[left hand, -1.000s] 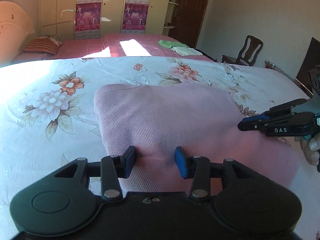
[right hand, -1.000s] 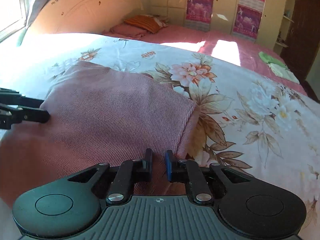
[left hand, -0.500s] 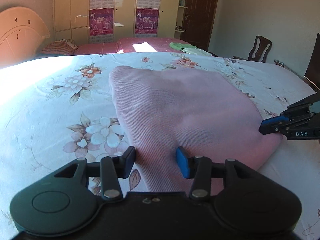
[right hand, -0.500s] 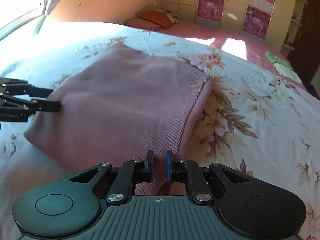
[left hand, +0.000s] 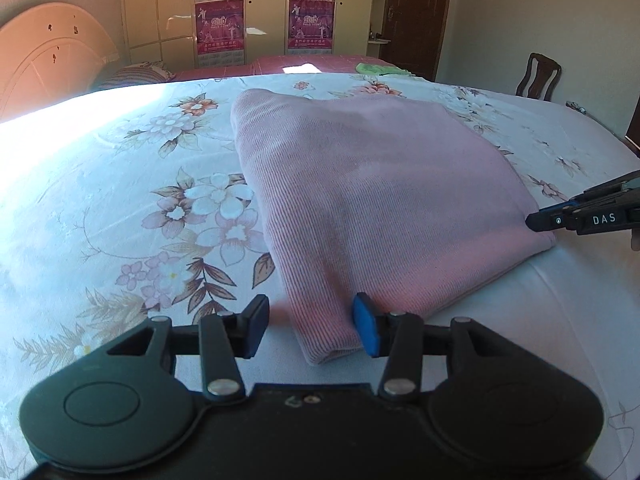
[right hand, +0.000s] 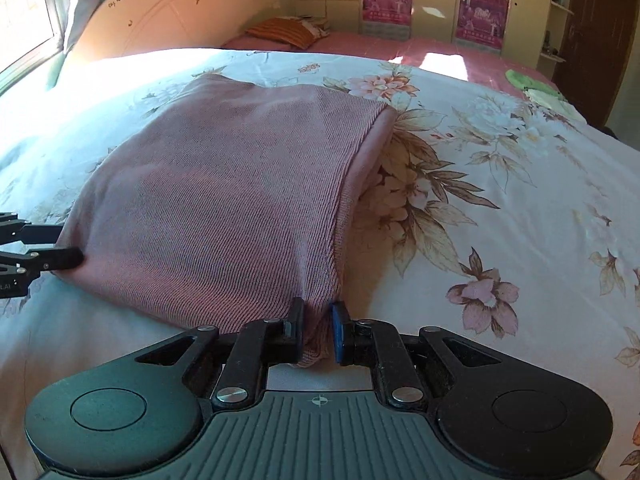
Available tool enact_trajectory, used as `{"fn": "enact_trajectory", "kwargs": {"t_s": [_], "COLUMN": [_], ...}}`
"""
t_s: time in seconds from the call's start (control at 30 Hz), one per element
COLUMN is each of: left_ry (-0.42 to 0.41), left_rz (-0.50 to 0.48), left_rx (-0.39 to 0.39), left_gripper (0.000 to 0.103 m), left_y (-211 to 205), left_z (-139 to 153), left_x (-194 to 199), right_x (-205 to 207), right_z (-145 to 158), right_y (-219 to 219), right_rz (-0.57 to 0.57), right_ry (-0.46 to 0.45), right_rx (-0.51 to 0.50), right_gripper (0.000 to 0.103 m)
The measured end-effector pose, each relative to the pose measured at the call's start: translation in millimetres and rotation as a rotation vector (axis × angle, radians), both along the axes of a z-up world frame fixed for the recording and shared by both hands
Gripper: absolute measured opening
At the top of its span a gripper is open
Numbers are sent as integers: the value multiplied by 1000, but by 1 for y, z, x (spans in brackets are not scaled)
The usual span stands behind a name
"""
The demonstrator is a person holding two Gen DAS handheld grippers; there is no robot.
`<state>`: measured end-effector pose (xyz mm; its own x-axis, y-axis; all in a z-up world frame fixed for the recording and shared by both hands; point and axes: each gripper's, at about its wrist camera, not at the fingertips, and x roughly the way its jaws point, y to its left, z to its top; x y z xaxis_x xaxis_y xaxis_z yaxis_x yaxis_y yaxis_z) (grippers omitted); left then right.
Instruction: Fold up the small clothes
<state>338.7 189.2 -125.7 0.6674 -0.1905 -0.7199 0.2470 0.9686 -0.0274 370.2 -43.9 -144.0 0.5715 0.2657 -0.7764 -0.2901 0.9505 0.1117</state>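
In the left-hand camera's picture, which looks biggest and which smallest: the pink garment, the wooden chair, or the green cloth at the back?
1. pink garment, by far.
2. wooden chair.
3. green cloth.
The chair and cloth lie far from the camera, so their true sizes stay unsure.

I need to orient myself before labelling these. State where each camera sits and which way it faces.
Left wrist: sits on the left gripper, looking forward and down across the pink garment on the floral bedsheet; own open fingers show.
Right wrist: sits on the right gripper, looking along the garment's right edge; own fingers pinch its corner.
Shared: the garment, the sheet, the wardrobe, and each view shows the other gripper's tips.
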Motion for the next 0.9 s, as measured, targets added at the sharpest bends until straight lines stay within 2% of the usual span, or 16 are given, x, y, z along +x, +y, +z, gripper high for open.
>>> {"fn": "enact_trajectory", "kwargs": {"t_s": [0.17,0.23,0.27,0.3,0.37,0.53,0.73,0.77,0.8,0.87,0.9], "left_ry": [-3,-20,-33,-45,-48,-62,-154,-165,-183,-215,-231], "left_rz": [43,80,99,104,99,99,123,127,139,160,169], "left_rx": [18,36,43,40,22,-5,-64,-69,-74,-83,-87], "left_gripper": [46,58,76,83,82,84,99,100,102,102,103], "left_y": [-4,-5,-5,-6,-8,-21,-36,-37,-39,-41,-43], "left_z": [5,10,13,15,18,34,83,90,99,114,121], "left_x": [-8,-20,-29,-39,-63,-123,-193,-200,-211,-229,-238], "right_x": [-12,-28,-38,-49,-74,-144,-226,-235,-246,-269,-277], "right_z": [9,19,23,27,32,48,85,91,97,110,116], "right_y": [-6,-13,-18,-24,-32,-34,-12,-8,-5,-1,1], "right_rz": [-77,-107,-129,-145,-146,-137,-101,-100,-101,-99,-95], "right_ry": [-9,-47,-52,-46,-54,-82,-133,-144,-162,-205,-217], "right_rx": [55,74,86,106,150,176,134,119,109,102,104], "right_gripper": [12,12,16,31,47,47,47,51,66,88,89]}}
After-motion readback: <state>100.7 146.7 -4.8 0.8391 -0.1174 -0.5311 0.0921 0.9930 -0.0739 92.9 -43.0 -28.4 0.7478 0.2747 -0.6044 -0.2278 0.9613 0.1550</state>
